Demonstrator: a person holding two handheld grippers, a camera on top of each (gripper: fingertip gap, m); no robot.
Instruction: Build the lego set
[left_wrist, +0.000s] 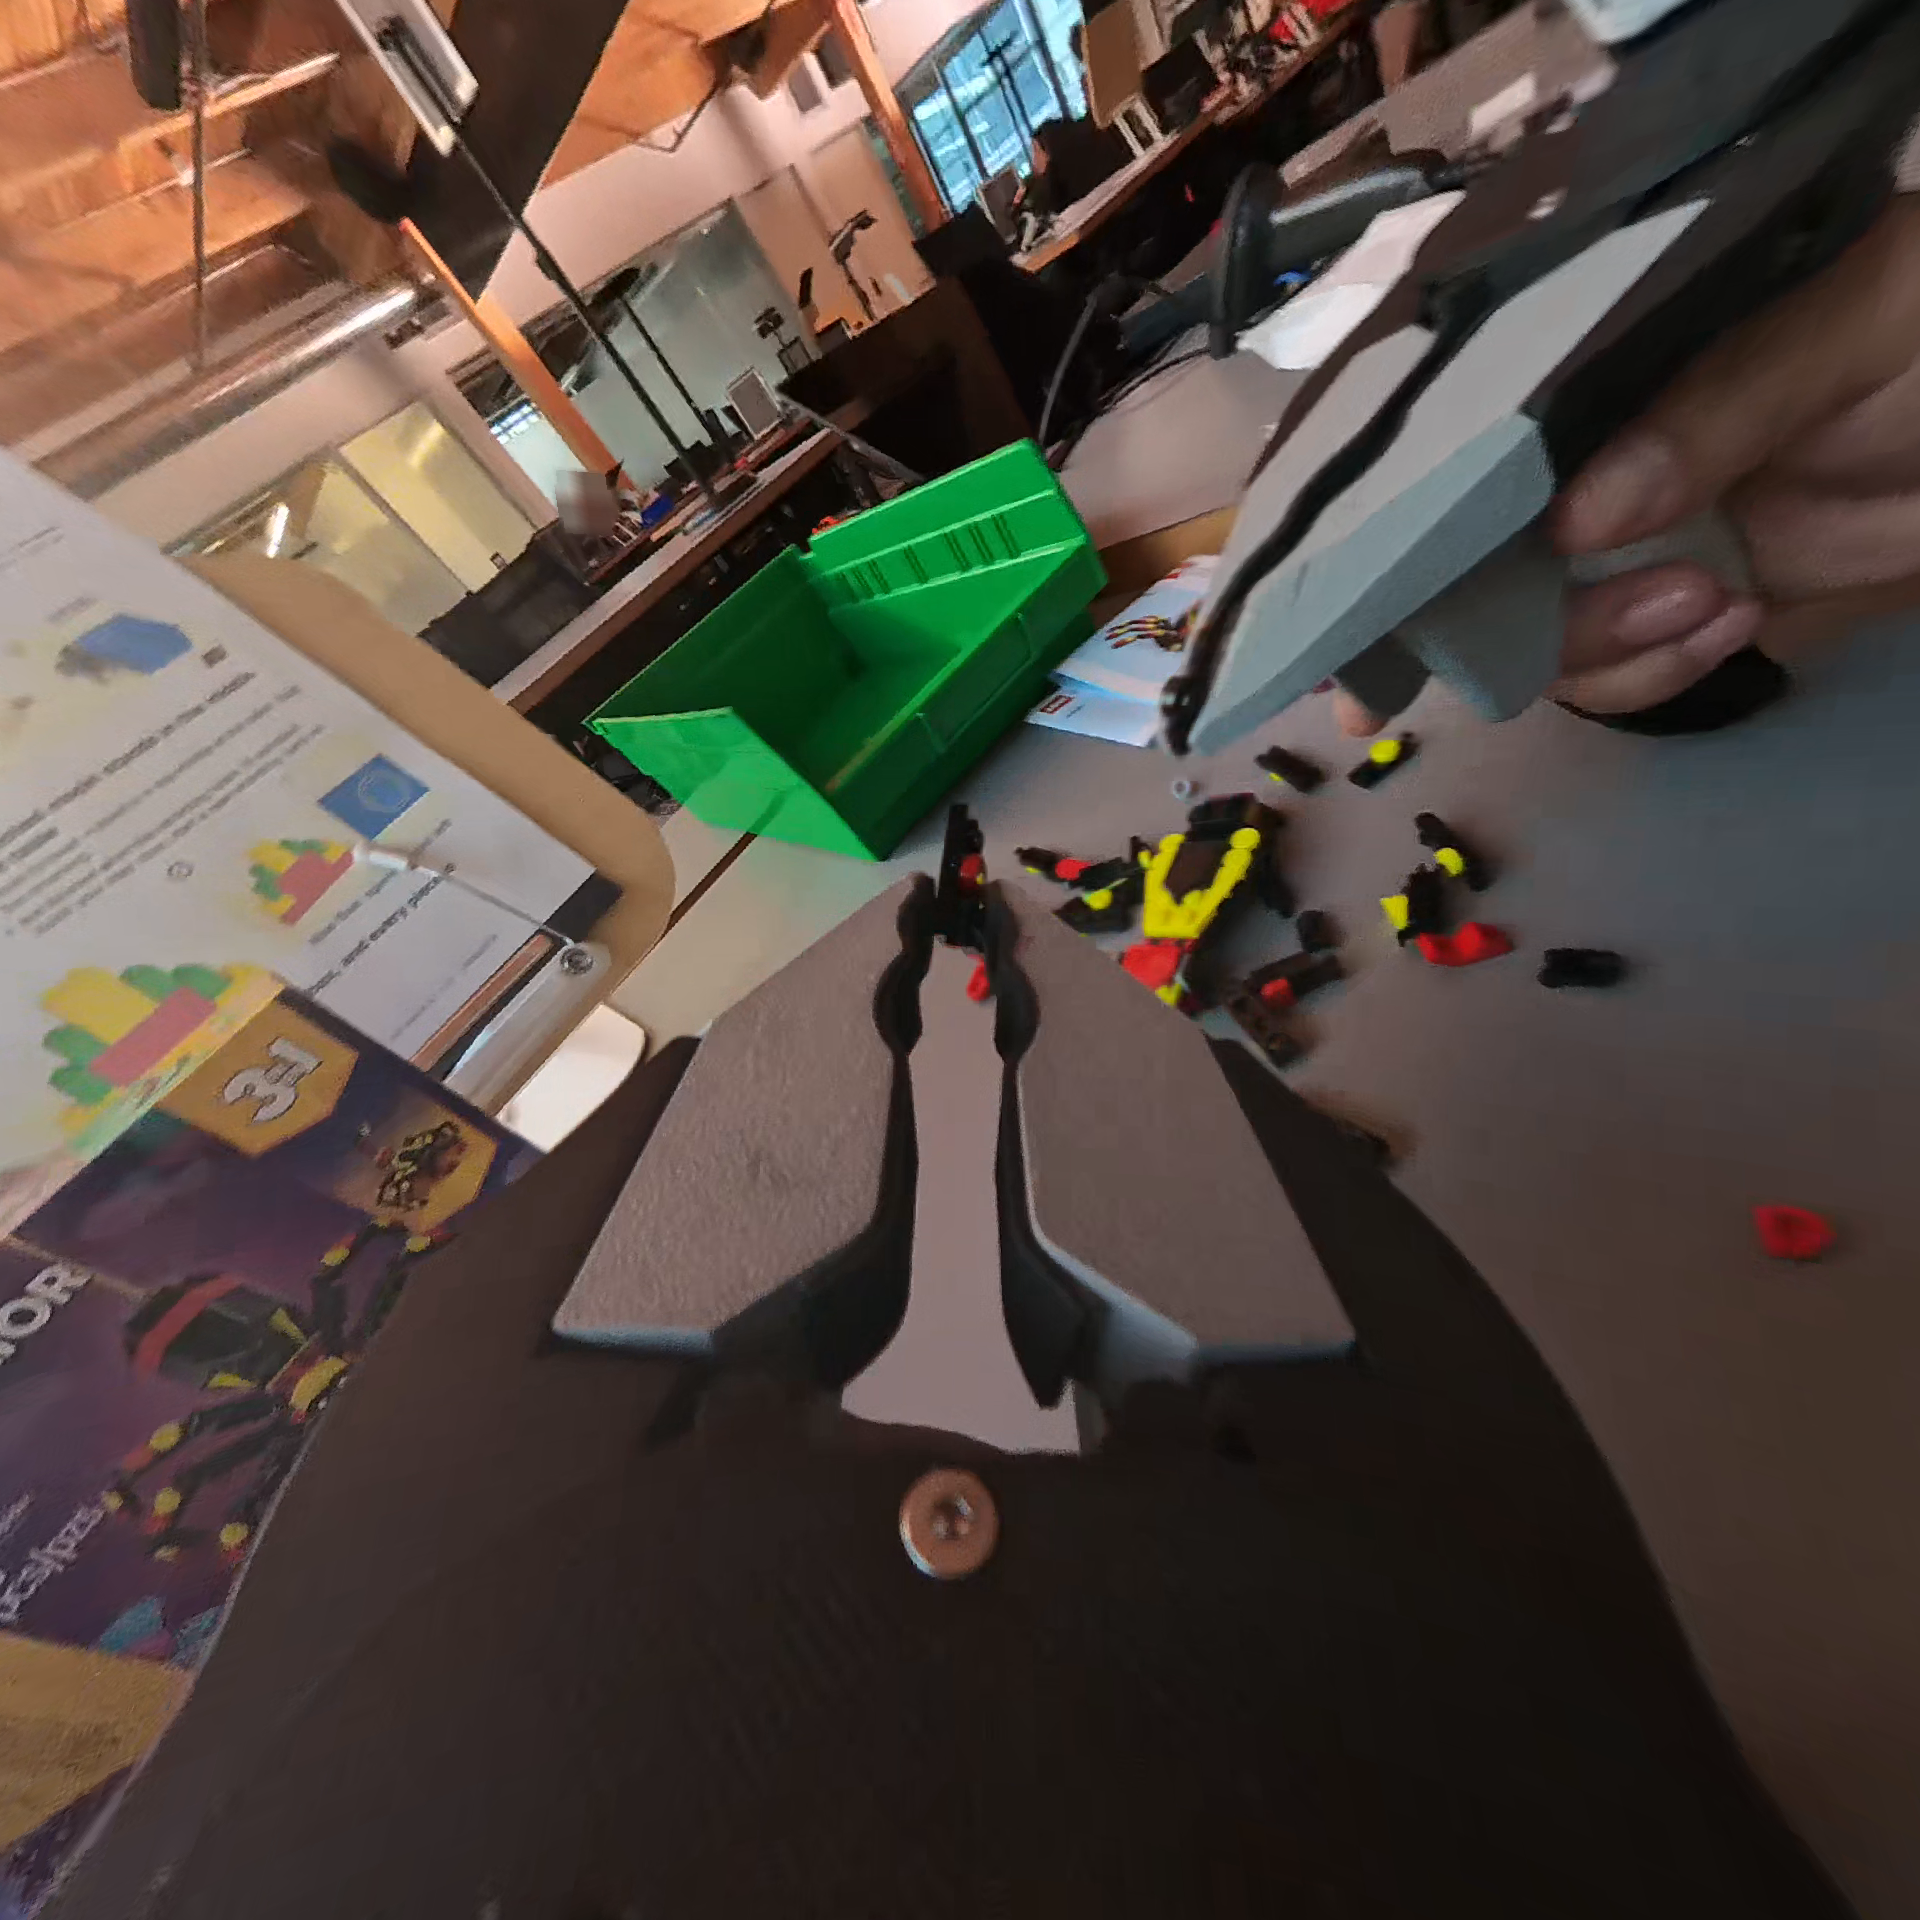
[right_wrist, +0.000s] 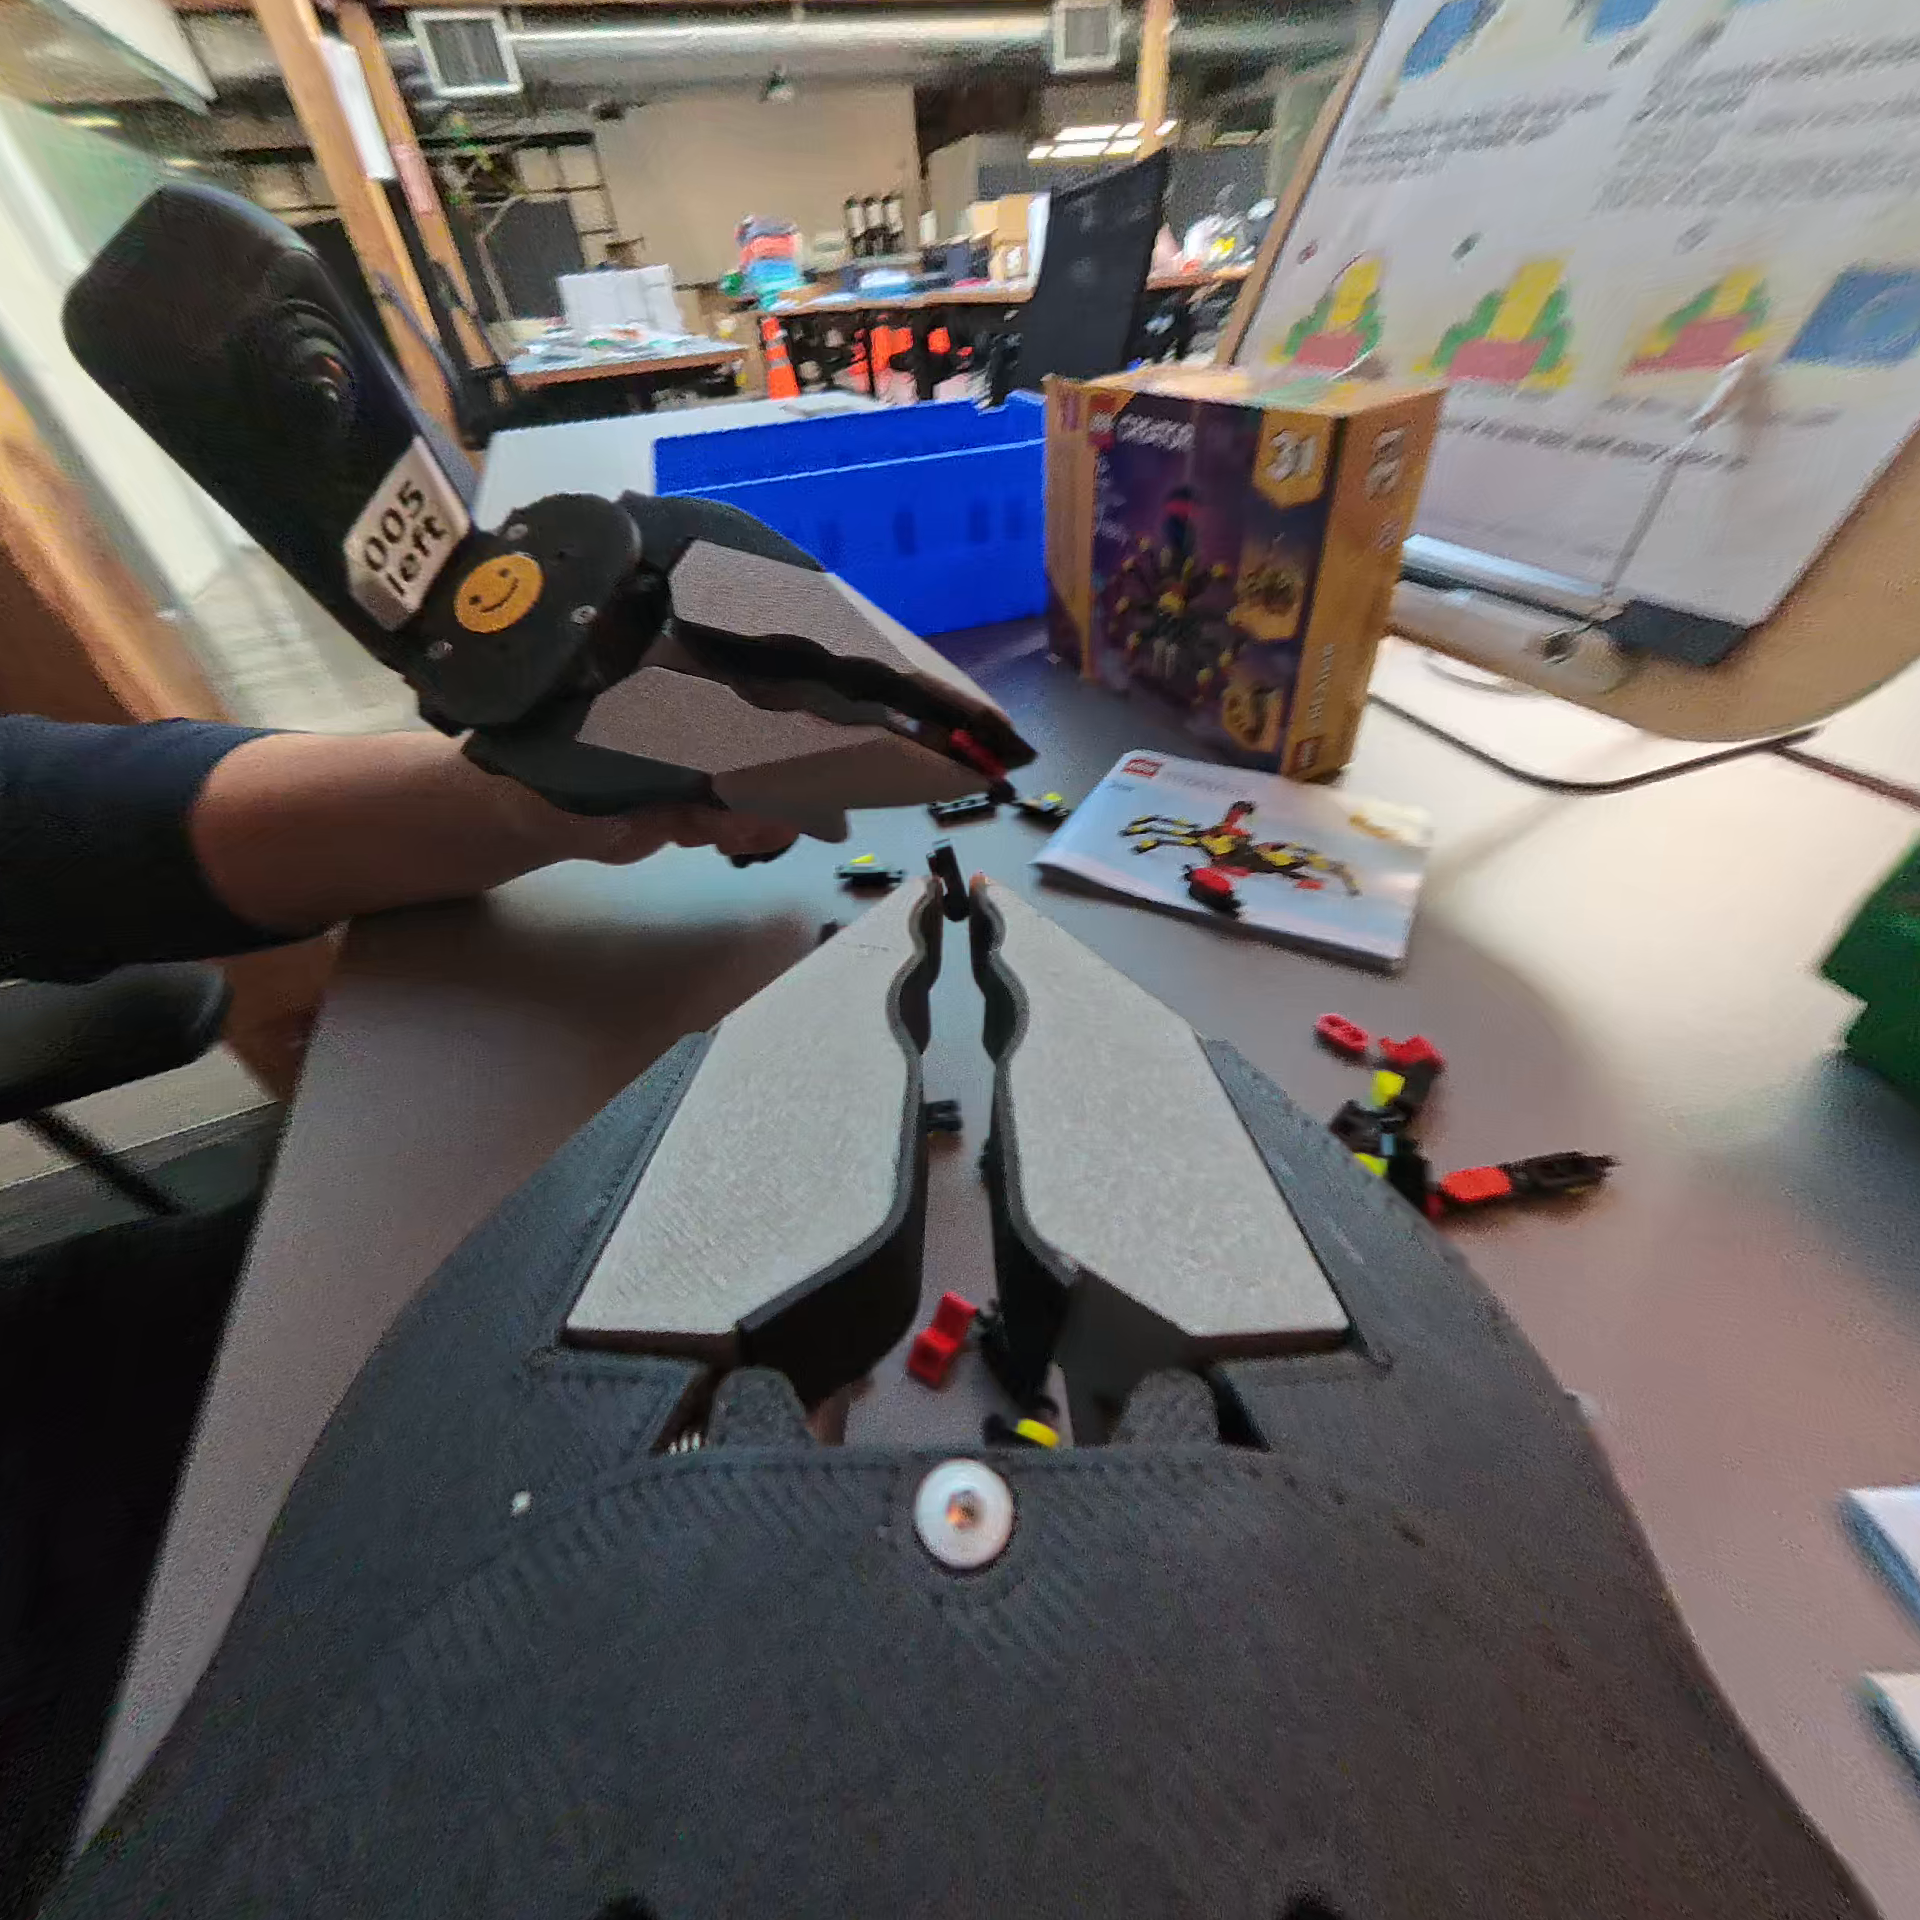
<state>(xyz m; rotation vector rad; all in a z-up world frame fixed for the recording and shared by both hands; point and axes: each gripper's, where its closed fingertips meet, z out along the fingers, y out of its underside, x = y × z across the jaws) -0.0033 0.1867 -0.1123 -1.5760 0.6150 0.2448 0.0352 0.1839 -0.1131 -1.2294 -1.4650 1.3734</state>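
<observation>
My left gripper (left_wrist: 961, 906) is shut on a thin black and red brick piece (left_wrist: 962, 868) that sticks up from its fingertips, above the grey table (left_wrist: 1610, 1091). It also shows in the right wrist view (right_wrist: 992, 753), with the red and black piece (right_wrist: 971, 746) in its tips. My right gripper (right_wrist: 956, 896) is shut on a small black brick piece (right_wrist: 948, 868). In the left wrist view it (left_wrist: 1179, 717) hovers above a partly built black, yellow and red brick model (left_wrist: 1195, 883) with several loose pieces around it.
A green bin (left_wrist: 862, 665) stands behind the model. A purple toy box (right_wrist: 1236, 561), a booklet (right_wrist: 1247, 852), a blue bin (right_wrist: 862, 499) and a tilted instruction board (right_wrist: 1662, 260) ring the table. A loose red piece (left_wrist: 1792, 1231) and a cluster of pieces (right_wrist: 1392, 1122) lie nearby. Left tips to right tips: about 5 cm.
</observation>
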